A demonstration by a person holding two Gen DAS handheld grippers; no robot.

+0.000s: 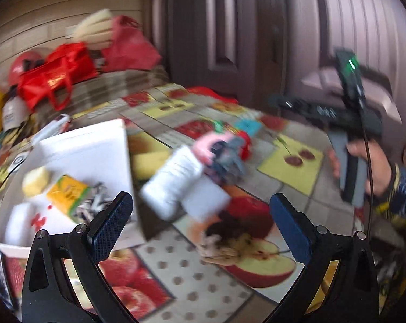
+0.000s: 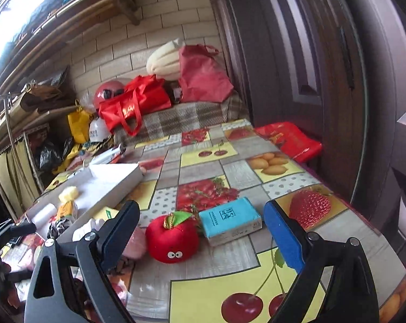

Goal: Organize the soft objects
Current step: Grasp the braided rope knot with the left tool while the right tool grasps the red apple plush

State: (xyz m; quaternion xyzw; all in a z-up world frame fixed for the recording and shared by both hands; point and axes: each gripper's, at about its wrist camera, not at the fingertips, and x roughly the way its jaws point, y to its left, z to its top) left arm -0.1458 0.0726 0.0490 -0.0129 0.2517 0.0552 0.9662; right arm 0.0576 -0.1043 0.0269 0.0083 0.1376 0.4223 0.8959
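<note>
Both the left gripper (image 1: 200,223) and the right gripper (image 2: 201,231) hold their fingers spread wide, empty; the right hand (image 1: 369,164) grips its handle.

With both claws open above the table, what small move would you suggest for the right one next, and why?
Probably ease the right claw forward and down around the red plush apple. Its jaws stand open and empty, the apple lies free on the tablecloth between them, and the white box already holds soft items.

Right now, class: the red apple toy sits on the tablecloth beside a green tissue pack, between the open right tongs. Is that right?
Not quite. The tissue pack is blue, not green, as the right wrist view shows. The red apple toy does sit beside it on the tablecloth, between the open right tongs.
</note>
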